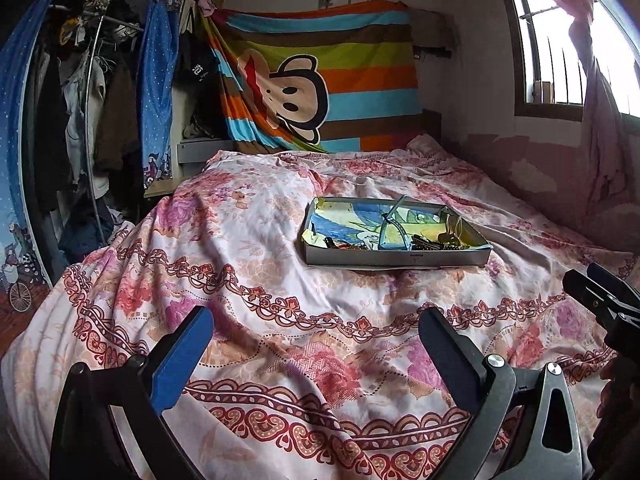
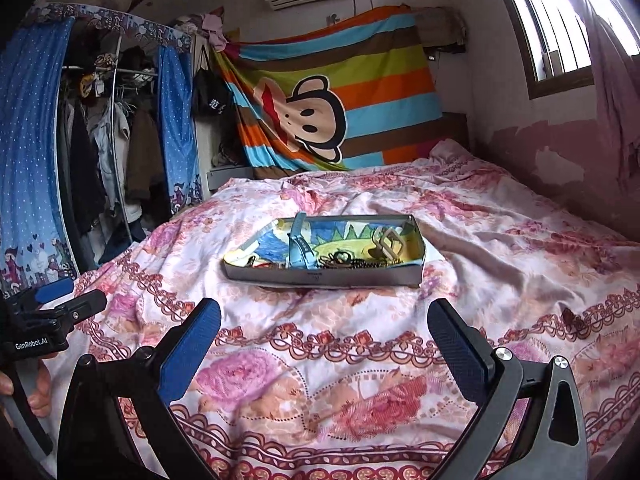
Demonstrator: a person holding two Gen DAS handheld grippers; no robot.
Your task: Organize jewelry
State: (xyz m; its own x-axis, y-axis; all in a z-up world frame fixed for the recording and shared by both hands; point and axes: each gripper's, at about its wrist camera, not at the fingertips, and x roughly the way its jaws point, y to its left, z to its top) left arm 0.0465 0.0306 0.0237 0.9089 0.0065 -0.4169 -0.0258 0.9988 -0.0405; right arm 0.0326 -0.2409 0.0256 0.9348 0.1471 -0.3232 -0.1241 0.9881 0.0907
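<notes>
A shallow grey cardboard tray (image 1: 396,258) (image 2: 320,278) with a colourful drawing lining it lies in the middle of the bed. Inside it are a light blue watch strap (image 2: 298,246) (image 1: 390,228), a tan hair claw (image 2: 386,246), dark bead strings (image 2: 352,263) (image 1: 430,245) and small dark clips (image 1: 334,243). My left gripper (image 1: 316,334) is open and empty above the quilt, well short of the tray. My right gripper (image 2: 324,322) is open and empty, also short of the tray. Each gripper shows at the other view's edge: the right one (image 1: 600,296), the left one (image 2: 60,304).
The bed carries a rumpled pink floral quilt (image 1: 256,280) (image 2: 500,240). An open wardrobe with hanging clothes and blue curtains (image 2: 112,152) stands at the left. A striped monkey sheet (image 1: 320,76) hangs at the headboard. A barred window (image 1: 560,40) and wall are at the right.
</notes>
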